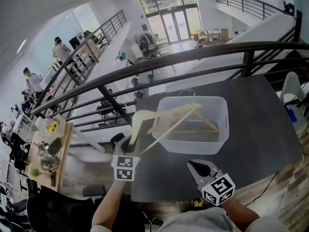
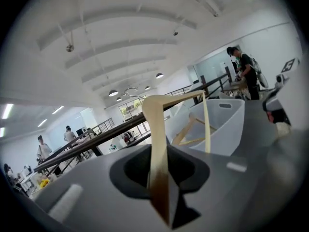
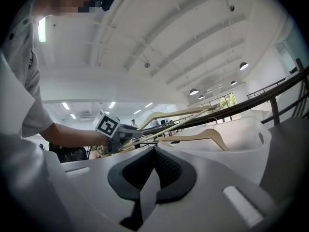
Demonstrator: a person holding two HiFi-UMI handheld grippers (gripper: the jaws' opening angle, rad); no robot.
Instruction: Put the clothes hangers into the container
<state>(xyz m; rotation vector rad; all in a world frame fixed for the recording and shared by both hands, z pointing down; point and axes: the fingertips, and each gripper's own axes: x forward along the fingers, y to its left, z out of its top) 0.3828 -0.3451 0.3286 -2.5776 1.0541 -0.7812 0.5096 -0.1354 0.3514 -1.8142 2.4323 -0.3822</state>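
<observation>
Delivery is the step in hand: the left gripper (image 1: 131,141), off the table's near-left corner, has its jaws closed down on the end of one shoulder of a wooden hanger (image 1: 166,116), with only the thickness of the wood between them. The hanger reaches out from the grip with its far shoulder and bar above the container (image 1: 221,140), not yet inside it. The container, a cloudy white tub, sits on the dark table (image 1: 260,129) toward the far edge, just beside the railing (image 1: 193,52). The right gripper (image 1: 193,166) hovers over the near edge, jaws together with nothing between them. Next, I judge, the held hanger has to be carried further over the tub and tipped so both ends clear the rim, then lowered flat before the jaws let go; held by one tip it could swing, or catch its bar on the wall. Counted: two grippers, one container and two hangers, one held and a second hanger (image 1: 186,131) lying in the tub with its wire hook toward the far wall. A third could lie under it, as the cloudy wall and the overlapping wood make that hard to rule out
</observation>
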